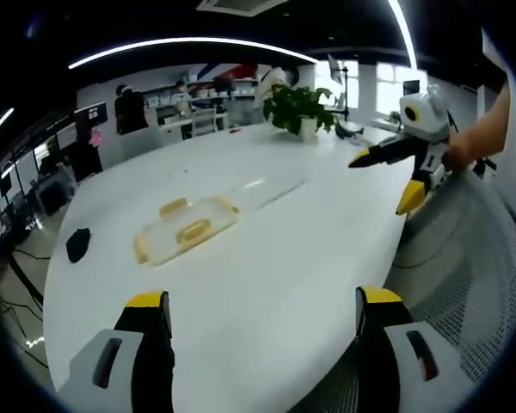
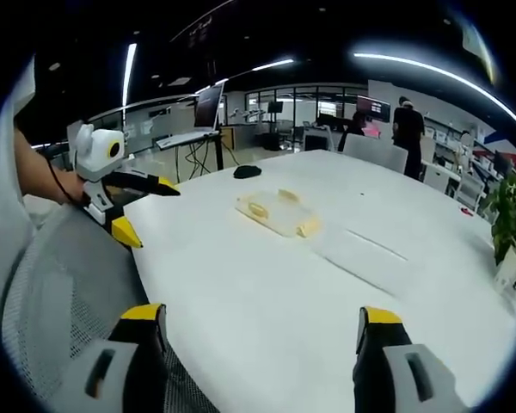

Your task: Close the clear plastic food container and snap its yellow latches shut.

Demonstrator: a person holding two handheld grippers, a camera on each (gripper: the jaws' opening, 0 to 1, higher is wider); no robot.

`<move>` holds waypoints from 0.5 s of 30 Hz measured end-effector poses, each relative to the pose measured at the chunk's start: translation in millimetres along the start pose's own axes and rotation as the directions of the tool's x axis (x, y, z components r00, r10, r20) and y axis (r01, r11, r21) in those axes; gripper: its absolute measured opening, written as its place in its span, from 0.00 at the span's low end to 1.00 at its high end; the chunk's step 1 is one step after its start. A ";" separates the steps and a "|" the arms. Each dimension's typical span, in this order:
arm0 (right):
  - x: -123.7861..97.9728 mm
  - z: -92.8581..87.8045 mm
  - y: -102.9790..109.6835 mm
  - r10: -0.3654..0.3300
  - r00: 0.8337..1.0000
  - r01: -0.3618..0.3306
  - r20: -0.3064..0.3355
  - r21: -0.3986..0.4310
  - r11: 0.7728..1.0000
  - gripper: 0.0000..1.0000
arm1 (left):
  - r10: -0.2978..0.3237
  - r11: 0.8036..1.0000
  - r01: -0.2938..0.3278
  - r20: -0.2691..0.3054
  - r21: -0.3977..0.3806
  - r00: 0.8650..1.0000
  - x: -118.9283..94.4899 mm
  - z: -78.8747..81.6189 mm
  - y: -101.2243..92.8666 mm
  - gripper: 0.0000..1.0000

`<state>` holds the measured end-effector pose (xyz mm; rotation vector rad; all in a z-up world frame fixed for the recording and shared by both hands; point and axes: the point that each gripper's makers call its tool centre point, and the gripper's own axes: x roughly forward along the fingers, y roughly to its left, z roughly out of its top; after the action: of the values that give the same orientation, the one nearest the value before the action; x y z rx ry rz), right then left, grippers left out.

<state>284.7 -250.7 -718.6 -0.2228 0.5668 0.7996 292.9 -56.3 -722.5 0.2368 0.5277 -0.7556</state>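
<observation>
Both grippers, left [image 1: 262, 314] and right [image 2: 262, 327], have jaws spread, holding nothing. I see the container [image 1: 185, 230] mid-left on the table [image 1: 267, 258], lid [image 1: 262, 191] beside it. I judge nothing's started: next, approach the lid.

We see our right gripper [image 2: 258, 331] with its jaws wide apart over the near edge of the white table [image 2: 241, 292], nothing between them. Well beyond it on the table lies the clear container [image 2: 278, 211] with yellow latches, its lid [image 2: 365, 251] flat on the table just to one side of it and a small black object [image 2: 247, 171] beyond it. Our left gripper [image 2: 142, 206], also spread open, hovers at the table's edge above a mesh chair [image 2: 69, 284].
</observation>
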 end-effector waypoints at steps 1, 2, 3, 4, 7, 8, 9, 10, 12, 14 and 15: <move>0.0 -0.1 -0.2 0.000 1.000 0.000 0.000 0.002 1.000 0.92 | -0.001 1.000 0.001 0.001 0.000 1.000 0.1 0.0 -0.1 0.86; 0.3 -0.4 -0.5 0.000 1.000 0.000 -0.001 0.003 1.000 0.92 | -0.001 1.000 0.001 0.002 0.000 1.000 0.0 0.2 0.1 0.86; 0.3 -0.7 -0.7 -0.001 1.000 0.001 -0.002 0.002 1.000 0.91 | 0.000 1.000 0.000 0.003 -0.002 1.000 -0.4 0.4 0.3 0.86; 0.6 -0.8 -0.4 -0.001 1.000 0.001 -0.004 0.001 1.000 0.91 | 0.001 1.000 -0.001 0.005 -0.005 1.000 -0.8 0.8 0.6 0.86; 1.0 -1.1 0.4 0.000 1.000 0.000 -0.009 -0.005 1.000 0.91 | 0.001 1.000 -0.001 0.010 -0.007 1.000 -0.9 1.4 0.9 0.86; 1.2 -1.8 0.2 -0.001 1.000 0.001 -0.012 -0.007 1.000 0.91 | 0.001 1.000 -0.001 0.009 -0.005 1.000 -1.0 1.4 0.7 0.86; 1.3 -2.3 0.0 -0.002 1.000 0.001 -0.015 -0.008 1.000 0.91 | 0.000 1.000 0.000 0.010 -0.003 1.000 -1.1 1.8 0.3 0.86; 1.2 -2.2 0.1 -0.002 1.000 0.002 -0.015 -0.006 1.000 0.91 | -0.003 1.000 0.003 0.010 -0.002 1.000 -1.2 1.9 -0.3 0.86; 1.1 -3.3 -0.5 -0.004 1.000 0.004 -0.021 -0.006 1.000 0.91 | -0.003 1.000 0.003 0.001 0.004 1.000 -1.0 0.2 -0.5 0.86; 1.4 -3.7 -1.3 -0.006 1.000 0.006 -0.024 -0.008 1.000 0.91 | 0.000 1.000 0.000 0.001 0.005 1.000 -1.2 0.5 0.4 0.86; 1.6 -3.4 -1.4 -0.006 1.000 0.006 -0.023 -0.010 1.000 0.91 | -0.001 1.000 0.001 0.005 0.006 1.000 -1.4 1.3 0.7 0.86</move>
<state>285.3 -252.0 -722.4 -0.2428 0.5838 0.7948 293.0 -55.5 -720.6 0.2403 0.5208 -0.7582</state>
